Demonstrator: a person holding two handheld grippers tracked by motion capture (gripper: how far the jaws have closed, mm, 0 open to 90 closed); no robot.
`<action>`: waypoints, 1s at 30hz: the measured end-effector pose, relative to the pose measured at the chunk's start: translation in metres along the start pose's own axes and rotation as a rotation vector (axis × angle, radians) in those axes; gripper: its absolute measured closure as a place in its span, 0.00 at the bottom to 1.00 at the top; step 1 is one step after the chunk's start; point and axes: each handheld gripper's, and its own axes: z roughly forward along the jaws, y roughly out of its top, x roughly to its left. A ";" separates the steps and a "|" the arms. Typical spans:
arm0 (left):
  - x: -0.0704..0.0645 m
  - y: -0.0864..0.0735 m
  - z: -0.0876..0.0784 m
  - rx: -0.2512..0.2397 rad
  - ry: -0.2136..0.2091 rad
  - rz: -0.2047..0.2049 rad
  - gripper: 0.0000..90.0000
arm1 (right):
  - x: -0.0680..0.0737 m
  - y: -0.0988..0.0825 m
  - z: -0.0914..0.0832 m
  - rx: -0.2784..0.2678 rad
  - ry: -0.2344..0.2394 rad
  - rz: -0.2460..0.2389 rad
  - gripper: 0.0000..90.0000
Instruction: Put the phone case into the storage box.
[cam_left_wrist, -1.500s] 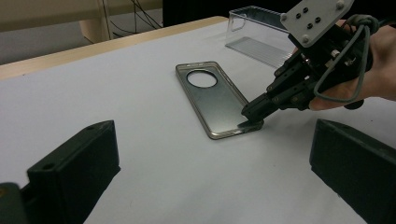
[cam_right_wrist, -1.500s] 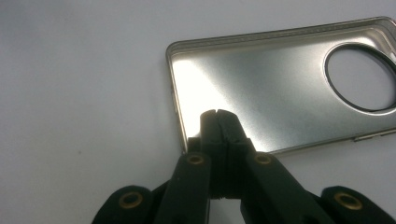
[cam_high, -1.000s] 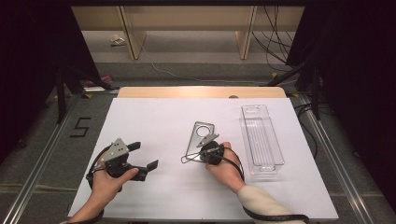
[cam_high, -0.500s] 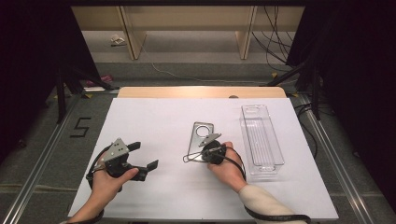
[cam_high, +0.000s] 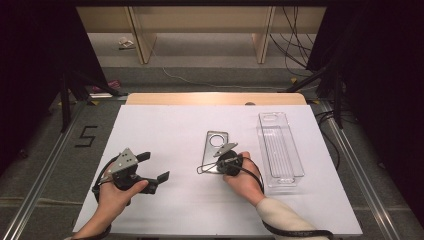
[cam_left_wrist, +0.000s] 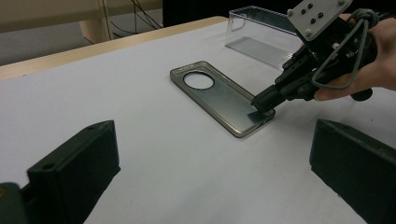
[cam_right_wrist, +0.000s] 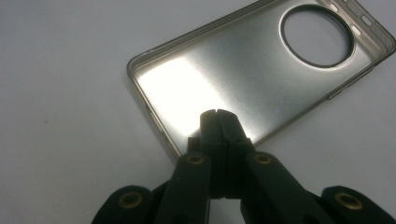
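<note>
Clear plastic tray (cam_high: 280, 150) lying lengthwise on white table sheet (cam_high: 165, 130), right side; black numeral 5 marking (cam_high: 86, 136) on grey floor beyond left edge

The right tool (cam_right_wrist: 218, 114) hides the near edge of the phone case (cam_right_wrist: 261, 70).

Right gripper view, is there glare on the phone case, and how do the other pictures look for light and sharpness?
Right gripper view: a bright white glare patch on the phone case just beyond the shut right gripper, whose near parts are soft. Left gripper view: case evenly lit, with only mild sheen; the left gripper's near jaws are blurred. High view: white table bright, surroundings dark.
</note>
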 end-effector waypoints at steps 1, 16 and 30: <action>0.000 0.000 0.000 0.000 -0.001 0.000 0.01 | 0.000 0.000 0.000 0.000 -0.001 0.000 1.00; 0.000 0.000 0.000 -0.001 -0.001 0.000 0.01 | -0.002 -0.001 0.000 -0.003 -0.002 -0.004 1.00; 0.000 0.000 0.000 -0.002 -0.002 0.000 0.01 | -0.008 0.017 -0.027 -0.109 -0.055 -0.122 0.73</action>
